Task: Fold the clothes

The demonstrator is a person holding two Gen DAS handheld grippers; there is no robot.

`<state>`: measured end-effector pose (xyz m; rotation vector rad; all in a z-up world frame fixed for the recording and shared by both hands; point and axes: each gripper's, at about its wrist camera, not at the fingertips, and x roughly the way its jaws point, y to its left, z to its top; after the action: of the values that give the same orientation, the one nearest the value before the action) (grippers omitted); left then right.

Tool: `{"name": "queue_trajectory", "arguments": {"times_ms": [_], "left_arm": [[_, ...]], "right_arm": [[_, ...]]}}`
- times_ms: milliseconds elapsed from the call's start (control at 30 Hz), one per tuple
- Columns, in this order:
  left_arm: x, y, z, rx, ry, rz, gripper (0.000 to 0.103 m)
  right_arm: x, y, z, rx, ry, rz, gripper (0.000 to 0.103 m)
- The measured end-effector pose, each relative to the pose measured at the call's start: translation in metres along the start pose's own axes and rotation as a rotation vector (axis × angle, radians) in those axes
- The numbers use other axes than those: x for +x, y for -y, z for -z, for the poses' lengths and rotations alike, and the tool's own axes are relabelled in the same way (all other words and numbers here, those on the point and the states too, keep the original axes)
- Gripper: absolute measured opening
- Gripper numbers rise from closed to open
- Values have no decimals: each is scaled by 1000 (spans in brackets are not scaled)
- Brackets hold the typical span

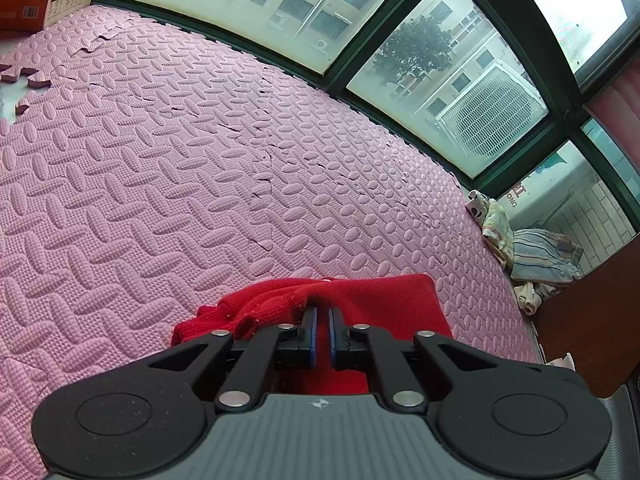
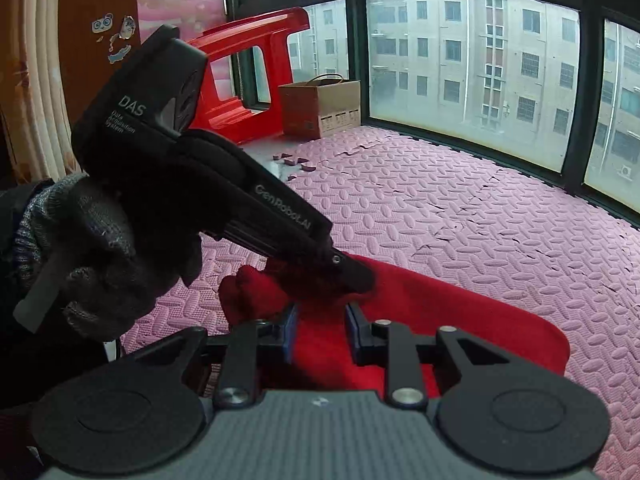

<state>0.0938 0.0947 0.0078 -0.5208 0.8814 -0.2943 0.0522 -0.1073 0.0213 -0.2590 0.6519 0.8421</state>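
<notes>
1. A red knit garment (image 1: 376,300) lies partly folded on the pink foam mat (image 1: 160,160) by the window
2. The left gripper (image 1: 322,314) is pressed together, pinching a bunched fold of the garment
3. The right gripper (image 2: 320,330) stands spread over the red cloth, holding nothing
4. A gloved hand (image 2: 100,264) grips the left tool

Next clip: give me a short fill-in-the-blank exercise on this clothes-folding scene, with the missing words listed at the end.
1. The garment lying on the foam mat is ____ in colour.
2. The left hand-held gripper has its fingers ____ on the garment's fabric.
3. The right hand-held gripper has its fingers ____, with the garment lying below the gap.
4. The plastic stool beside the cardboard box lies tipped on its ____.

Missing words: red; shut; open; side
</notes>
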Motion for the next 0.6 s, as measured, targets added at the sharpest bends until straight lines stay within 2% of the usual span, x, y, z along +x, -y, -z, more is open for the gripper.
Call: {"name": "queue_trajectory", "arguments": {"times_ms": [167,333,400,467,500,533,600], "left_arm": [[2,-3,2,2,0,-3,7],[-3,-2,4,6,14,5,7],[-10,2,6,27,30,4,8],[-19,6,9,52,53,0,12],[-24,8,10,63,66,-10,18],[-30,10,12,71,80,-17,31],[-40,11,16,81,110,-30,37]], "right_arm": [[6,-26,8,-51,-12,-26,19],[9,-48,15,-95,-18,-50,19],[1,-43,11,-84,-1,-48,24],[-10,-37,8,-65,11,-43,32],[-15,-34,6,-55,17,-41,38],[-20,-31,5,-44,23,-38,40],[-33,-22,4,-18,33,-30,45]]}}
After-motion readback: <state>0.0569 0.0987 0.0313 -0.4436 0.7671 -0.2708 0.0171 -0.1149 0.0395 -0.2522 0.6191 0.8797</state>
